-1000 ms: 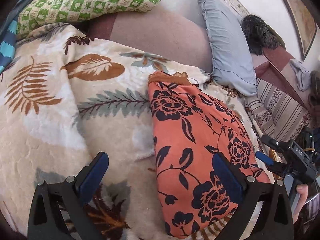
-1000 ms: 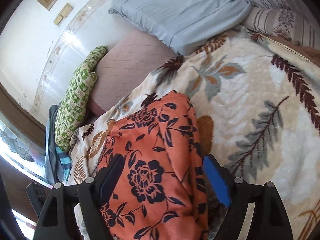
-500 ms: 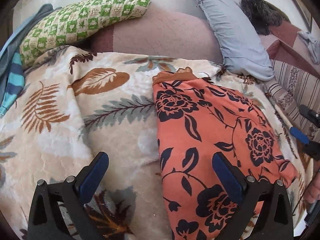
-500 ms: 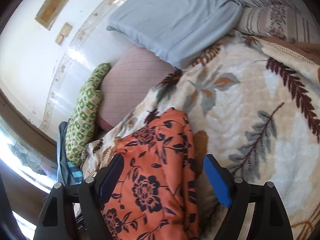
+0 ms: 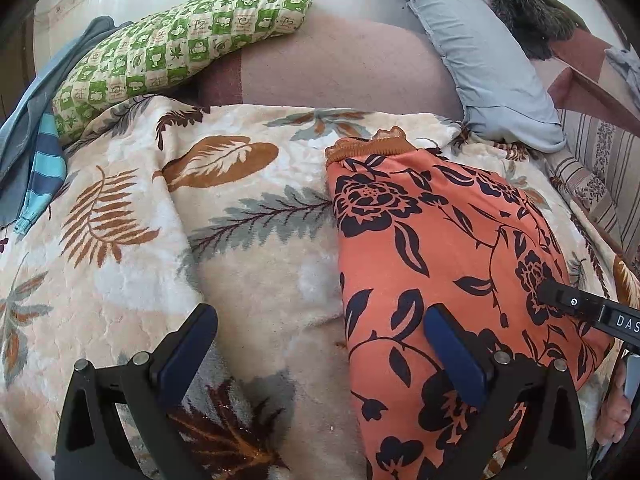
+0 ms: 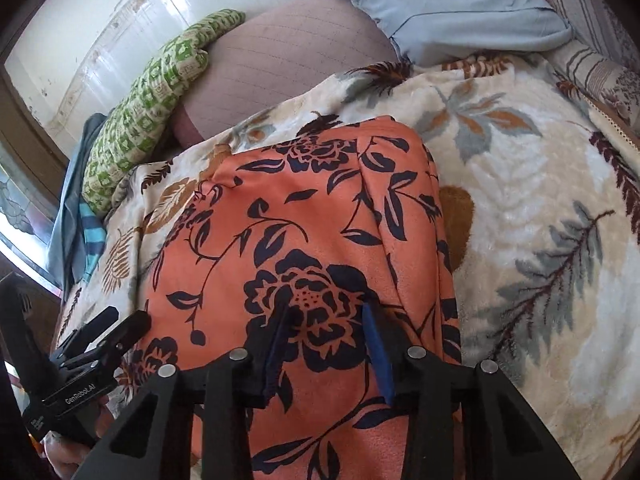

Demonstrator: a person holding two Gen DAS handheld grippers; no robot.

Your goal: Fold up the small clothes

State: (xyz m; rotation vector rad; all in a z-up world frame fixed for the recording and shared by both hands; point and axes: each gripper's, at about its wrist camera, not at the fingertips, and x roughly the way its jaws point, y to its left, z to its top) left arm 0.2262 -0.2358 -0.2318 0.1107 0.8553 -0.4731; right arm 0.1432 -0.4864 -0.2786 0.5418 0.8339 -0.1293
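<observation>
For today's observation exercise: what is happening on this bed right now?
A person with a handheld gripper in each hand is folding an orange floral garment lying on a leaf-patterned blanket. The right gripper is over the garment's near part, its jaws closing with the fabric between them. The left gripper is open, straddling the garment's edge, gripping nothing yet.

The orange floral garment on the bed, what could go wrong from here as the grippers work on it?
The right gripper is closing on the middle of the orange floral garment, so it may pinch only the top layer and pull the fold apart. The leaf-print blanket underneath is plush and could get caught too. The left gripper is open, straddling the garment's edge, leaving that side unheld.
</observation>
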